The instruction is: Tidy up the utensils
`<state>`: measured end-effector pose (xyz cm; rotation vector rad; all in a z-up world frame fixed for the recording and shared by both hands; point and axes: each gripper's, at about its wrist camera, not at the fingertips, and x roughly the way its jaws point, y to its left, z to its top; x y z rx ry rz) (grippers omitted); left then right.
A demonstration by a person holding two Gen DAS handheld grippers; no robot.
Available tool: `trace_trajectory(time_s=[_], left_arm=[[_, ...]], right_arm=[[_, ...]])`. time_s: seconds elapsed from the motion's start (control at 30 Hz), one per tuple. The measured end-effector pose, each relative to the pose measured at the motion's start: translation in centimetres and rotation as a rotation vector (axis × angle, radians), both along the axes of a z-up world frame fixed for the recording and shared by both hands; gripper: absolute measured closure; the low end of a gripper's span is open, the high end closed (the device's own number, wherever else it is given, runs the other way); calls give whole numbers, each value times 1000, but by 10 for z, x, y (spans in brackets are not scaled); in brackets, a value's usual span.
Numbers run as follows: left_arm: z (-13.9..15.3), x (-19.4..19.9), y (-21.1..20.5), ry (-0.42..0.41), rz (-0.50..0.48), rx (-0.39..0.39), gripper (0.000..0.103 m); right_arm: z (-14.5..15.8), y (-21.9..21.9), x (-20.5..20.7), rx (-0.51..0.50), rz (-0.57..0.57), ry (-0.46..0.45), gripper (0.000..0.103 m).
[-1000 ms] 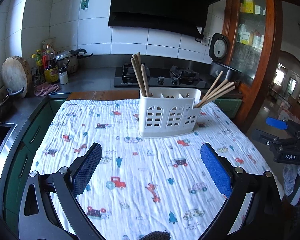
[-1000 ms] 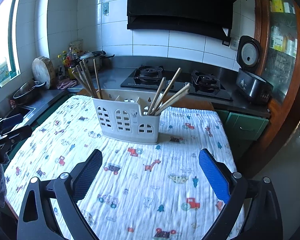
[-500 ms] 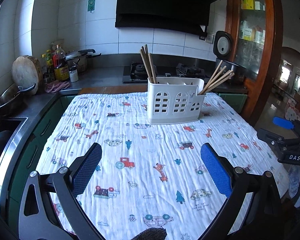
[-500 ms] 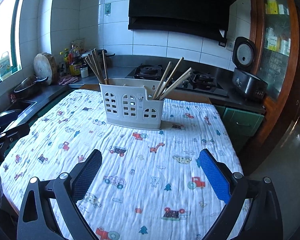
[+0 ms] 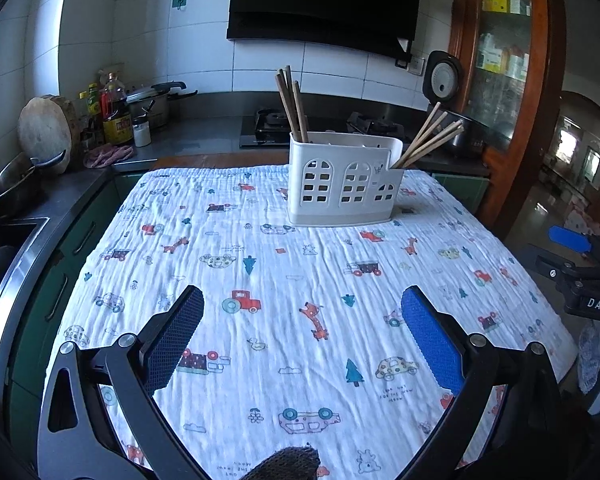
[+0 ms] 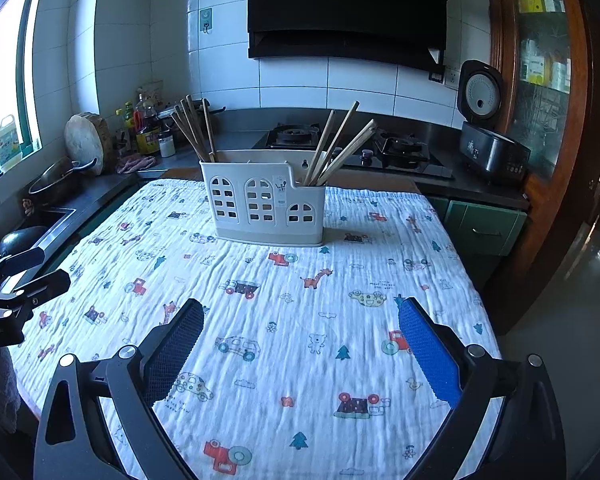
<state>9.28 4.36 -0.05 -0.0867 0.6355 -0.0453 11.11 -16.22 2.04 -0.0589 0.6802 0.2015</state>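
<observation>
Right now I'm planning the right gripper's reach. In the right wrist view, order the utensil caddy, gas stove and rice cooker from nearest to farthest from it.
1. Utensil caddy: on the cloth-covered table, straight ahead of the right gripper, slightly left.
2. Gas stove: on the counter behind the caddy.
3. Rice cooker: far right on the counter; about as far as the stove, so too close to call.

Rice cooker (image 6: 488, 128), stove (image 6: 396, 150), chopping board (image 5: 44, 130)

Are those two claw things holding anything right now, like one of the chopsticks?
No. The left gripper and the right gripper are both open and empty above the cloth. The chopsticks all stand in the white holder.
</observation>
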Motion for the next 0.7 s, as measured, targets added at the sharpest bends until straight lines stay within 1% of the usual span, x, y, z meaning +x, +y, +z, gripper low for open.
trace_trajectory(time_s=[0.7], left_arm=[[-5,2,1,33,6,-15,5]], right_arm=[[-5,9,-1,-5,21,15,8]])
